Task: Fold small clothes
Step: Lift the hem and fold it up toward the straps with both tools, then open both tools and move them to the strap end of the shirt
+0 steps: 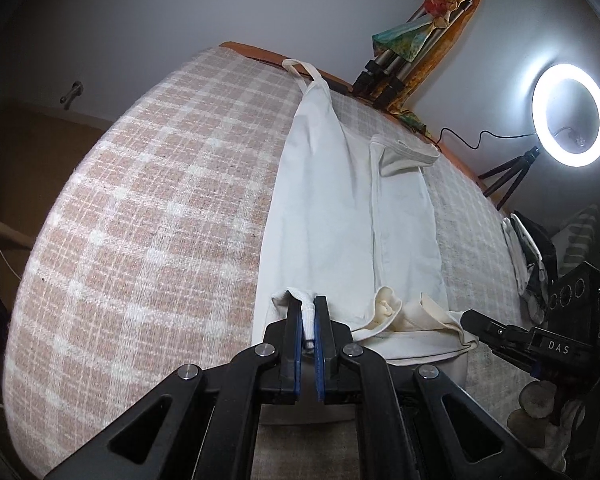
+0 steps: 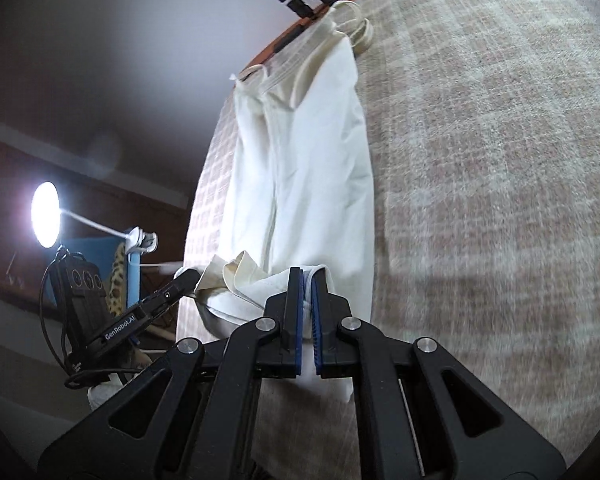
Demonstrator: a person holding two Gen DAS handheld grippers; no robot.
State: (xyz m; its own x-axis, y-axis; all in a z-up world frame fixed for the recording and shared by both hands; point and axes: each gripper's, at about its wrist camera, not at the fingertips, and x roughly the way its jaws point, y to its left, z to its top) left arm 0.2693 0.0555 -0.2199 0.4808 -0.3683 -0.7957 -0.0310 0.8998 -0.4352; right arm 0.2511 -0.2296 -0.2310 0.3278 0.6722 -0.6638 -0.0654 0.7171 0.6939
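The white garment (image 1: pixel 340 208) lies stretched out on the checked blanket (image 1: pixel 148 208), its long axis running straight away from both grippers toward the far edge, where its thin straps (image 1: pixel 300 70) reach the orange rim. Its near end is bunched and lifted. The left hand-held gripper (image 1: pixel 309 320) is closed on a hemmed corner of that near end, the cloth pinched between its blue pads. The right hand-held gripper (image 2: pixel 307 292) is likewise clamped on the neighbouring near corner, just beside the other one, so neither is nearer the far end. Everything still flat lies ahead of the fingers. I'd guess the next move carries this near edge forward along the garment's length, over toward the straps, both hands travelling together to keep the fold square.
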